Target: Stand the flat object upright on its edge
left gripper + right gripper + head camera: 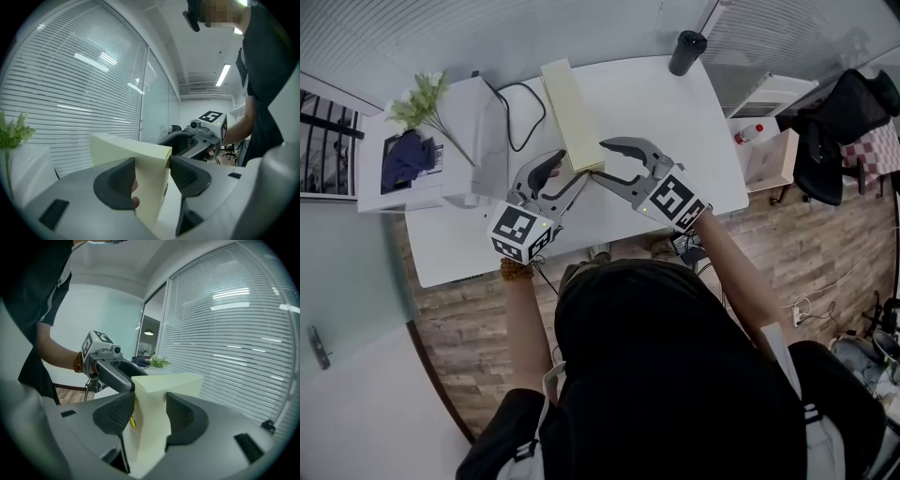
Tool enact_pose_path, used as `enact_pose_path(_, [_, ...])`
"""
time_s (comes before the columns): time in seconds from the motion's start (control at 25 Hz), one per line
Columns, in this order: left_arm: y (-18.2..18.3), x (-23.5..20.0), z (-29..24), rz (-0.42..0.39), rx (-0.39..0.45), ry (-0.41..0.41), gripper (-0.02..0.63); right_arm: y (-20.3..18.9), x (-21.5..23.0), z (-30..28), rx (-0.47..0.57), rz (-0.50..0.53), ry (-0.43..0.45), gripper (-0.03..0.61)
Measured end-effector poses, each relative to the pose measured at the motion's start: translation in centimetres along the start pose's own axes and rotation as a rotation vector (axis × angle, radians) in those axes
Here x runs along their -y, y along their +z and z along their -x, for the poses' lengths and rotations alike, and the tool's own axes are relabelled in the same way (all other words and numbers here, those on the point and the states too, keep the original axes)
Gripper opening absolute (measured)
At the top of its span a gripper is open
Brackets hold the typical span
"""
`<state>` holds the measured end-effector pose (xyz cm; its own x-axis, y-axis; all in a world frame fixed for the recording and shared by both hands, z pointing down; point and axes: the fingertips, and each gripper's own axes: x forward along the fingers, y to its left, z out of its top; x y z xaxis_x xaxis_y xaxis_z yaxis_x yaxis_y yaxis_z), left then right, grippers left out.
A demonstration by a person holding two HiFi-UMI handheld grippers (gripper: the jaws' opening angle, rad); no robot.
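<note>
A pale yellow flat box stands on its long edge on the white table, running away from me. Both grippers meet at its near end. My left gripper comes in from the left. Its pads lie against both faces of the box, so it is shut on it. My right gripper comes in from the right. Its pads also press on both faces of the box. Each gripper shows in the other's view, just beyond the box.
A white printer with a green plant stands at the table's left, and a black cable runs beside the box. A dark cylinder stands at the far right corner. Window blinds lie behind the table.
</note>
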<state>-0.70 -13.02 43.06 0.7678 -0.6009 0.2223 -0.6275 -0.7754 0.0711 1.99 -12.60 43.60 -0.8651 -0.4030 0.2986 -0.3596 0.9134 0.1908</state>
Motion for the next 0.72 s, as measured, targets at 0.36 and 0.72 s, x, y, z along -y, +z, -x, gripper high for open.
enact_pose_path(0.36, [2.0,0.5,1.8,0.100,0.157,0.104,0.230,0.5,0.6,2.7,0.061,-0.097,-0.011,0.201])
enact_pose_path(0.72, [8.3,2.0,4.0,0.033,0.268,0.349,0.079,9.1,0.9,6.7,0.341,-0.144,-0.183,0.130])
